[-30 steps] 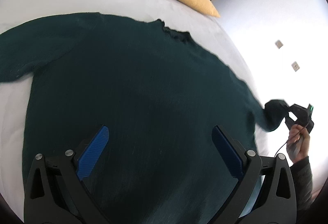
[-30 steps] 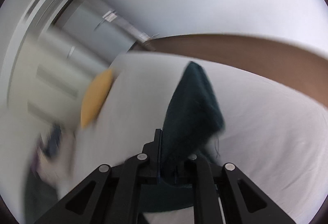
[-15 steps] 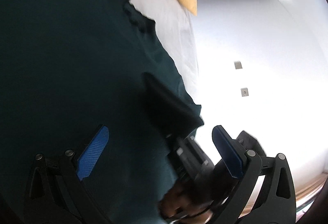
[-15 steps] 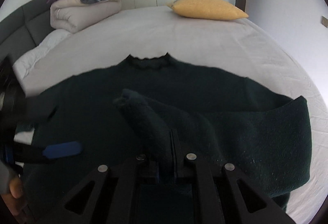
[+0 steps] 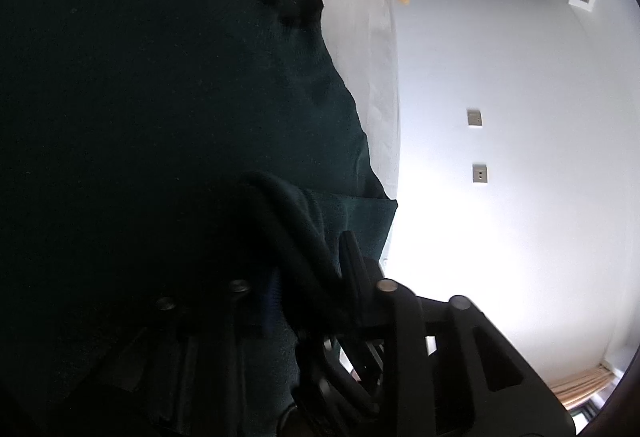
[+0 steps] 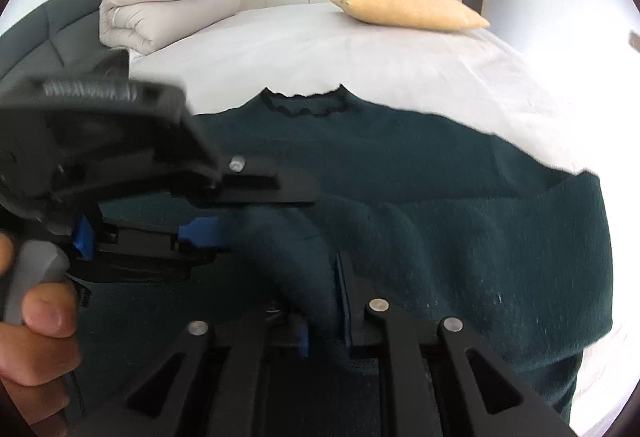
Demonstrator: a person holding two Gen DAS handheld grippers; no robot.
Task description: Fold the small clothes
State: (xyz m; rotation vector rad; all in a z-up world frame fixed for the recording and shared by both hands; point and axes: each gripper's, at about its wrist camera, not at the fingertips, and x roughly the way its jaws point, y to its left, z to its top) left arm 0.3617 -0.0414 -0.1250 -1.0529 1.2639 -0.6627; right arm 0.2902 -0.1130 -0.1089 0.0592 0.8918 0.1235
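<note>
**Between both jaws: one sleeve, changing hands**

Between the right gripper's [image 6: 324,301] jaws, which are opening, runs the sweater's [image 6: 460,197] folded-over sleeve [image 6: 296,257]; the left gripper [image 6: 224,221] is closing on its cuff end. Should the right let go before the left bites, the sleeve may flop off the body and undo the fold.

A dark green knit sweater [image 6: 400,173] lies flat on the bed, one sleeve [image 6: 296,249] folded across its front.

Glare bleaches the wall [image 5: 460,237]; the near hand-held gripper [image 6: 248,213] blurs, fisheye edges bend.
</note>
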